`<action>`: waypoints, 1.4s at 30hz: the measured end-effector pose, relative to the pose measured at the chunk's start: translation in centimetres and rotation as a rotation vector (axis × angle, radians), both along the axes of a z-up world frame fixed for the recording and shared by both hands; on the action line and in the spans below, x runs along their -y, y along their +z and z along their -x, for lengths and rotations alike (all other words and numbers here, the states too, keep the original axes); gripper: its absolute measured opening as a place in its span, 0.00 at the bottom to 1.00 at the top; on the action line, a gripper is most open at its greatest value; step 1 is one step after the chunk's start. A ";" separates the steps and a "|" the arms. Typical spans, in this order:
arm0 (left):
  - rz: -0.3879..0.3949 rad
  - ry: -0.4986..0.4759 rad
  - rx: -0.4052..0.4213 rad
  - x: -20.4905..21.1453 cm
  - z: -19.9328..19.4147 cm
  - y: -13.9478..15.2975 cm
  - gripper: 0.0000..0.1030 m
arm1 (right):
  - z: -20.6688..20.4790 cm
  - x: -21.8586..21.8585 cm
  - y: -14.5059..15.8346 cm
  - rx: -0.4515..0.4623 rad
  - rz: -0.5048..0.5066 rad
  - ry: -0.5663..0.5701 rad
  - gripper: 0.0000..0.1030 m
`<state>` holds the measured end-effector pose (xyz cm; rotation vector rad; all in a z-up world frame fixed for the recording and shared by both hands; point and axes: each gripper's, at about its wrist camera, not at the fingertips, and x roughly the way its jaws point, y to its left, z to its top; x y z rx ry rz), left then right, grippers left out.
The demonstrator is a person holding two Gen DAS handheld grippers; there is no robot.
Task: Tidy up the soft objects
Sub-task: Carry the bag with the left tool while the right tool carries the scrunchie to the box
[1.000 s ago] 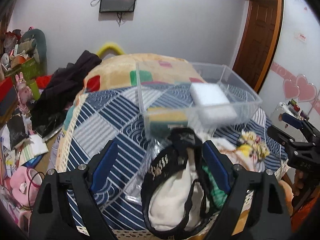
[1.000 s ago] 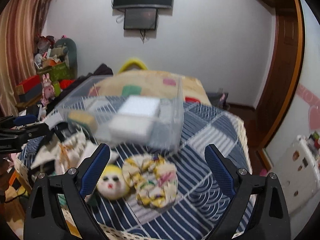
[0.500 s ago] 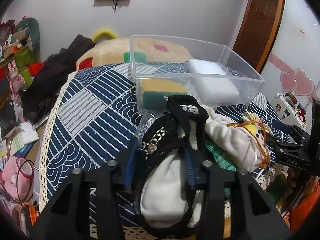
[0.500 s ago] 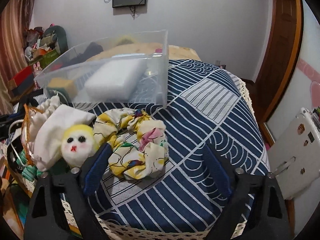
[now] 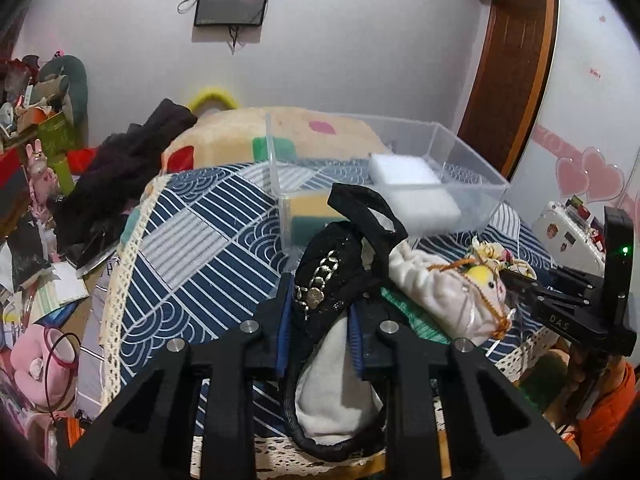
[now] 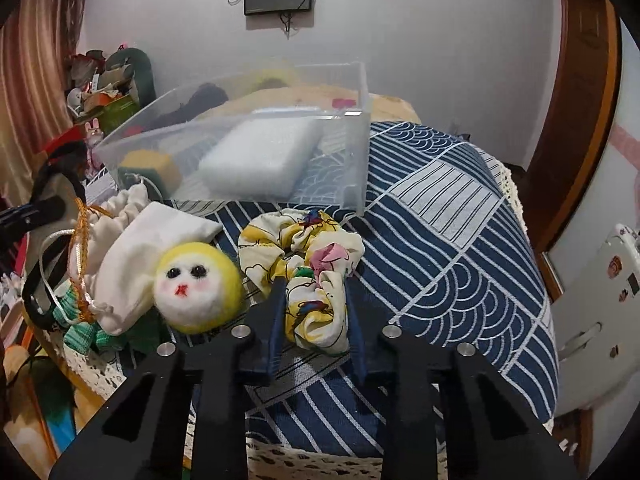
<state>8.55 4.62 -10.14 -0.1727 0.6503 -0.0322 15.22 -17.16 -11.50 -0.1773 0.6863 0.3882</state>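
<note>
Both claws are clamped on limp, light cloth near the table's front edge — the left gripper (image 5: 320, 312) on a black beaded pouch (image 5: 332, 276), the right gripper (image 6: 314, 308) on a floral scrunchie (image 6: 308, 260) — so pinching bunched folds mid-body should hold without slipping.

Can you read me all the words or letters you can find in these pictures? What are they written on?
"DAS": pale letters on the black body of the right tool, seen from the left camera.
Small red marks on the white door: too small to read.
Stickers on the white case: too blurred to read.
Green box on the left: its print is too blurred to read.
Nothing else readable.
</note>
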 end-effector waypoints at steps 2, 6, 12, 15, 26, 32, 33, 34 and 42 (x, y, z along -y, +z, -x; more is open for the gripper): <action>0.004 0.009 0.010 -0.3 0.2 0.5 0.22 | 0.2 0.1 0.4 0.011 -0.004 -0.005 0.21; 0.019 0.028 0.029 -1.0 0.4 1.2 0.22 | 0.5 0.6 1.3 0.045 -0.013 -0.012 0.20; 0.027 0.043 0.069 -1.9 0.9 2.8 0.22 | 1.2 0.9 2.9 0.102 -0.024 -0.013 0.20; 0.029 0.048 0.094 -2.3 1.0 3.7 0.22 | 1.5 0.9 4.0 0.135 -0.032 -0.011 0.20; 0.022 0.053 0.204 -2.3 -0.8 7.9 0.22 | 1.0 -0.5 7.8 0.252 -0.072 0.020 0.20; 0.030 0.052 0.223 -2.1 -3.3 9.1 0.22 | -0.4 -2.0 8.7 0.279 -0.091 0.039 0.20; 0.031 0.053 0.224 -2.1 -3.8 9.2 0.22 | -0.9 -2.3 8.8 0.279 -0.095 0.040 0.20; 0.032 0.054 0.223 -2.1 -4.3 9.2 0.22 | -1.1 -2.4 8.8 0.278 -0.096 0.042 0.20; 0.006 0.058 0.219 -1.0 -7.9 8.9 0.22 | -3.7 -3.8 8.3 0.252 -0.097 0.044 0.20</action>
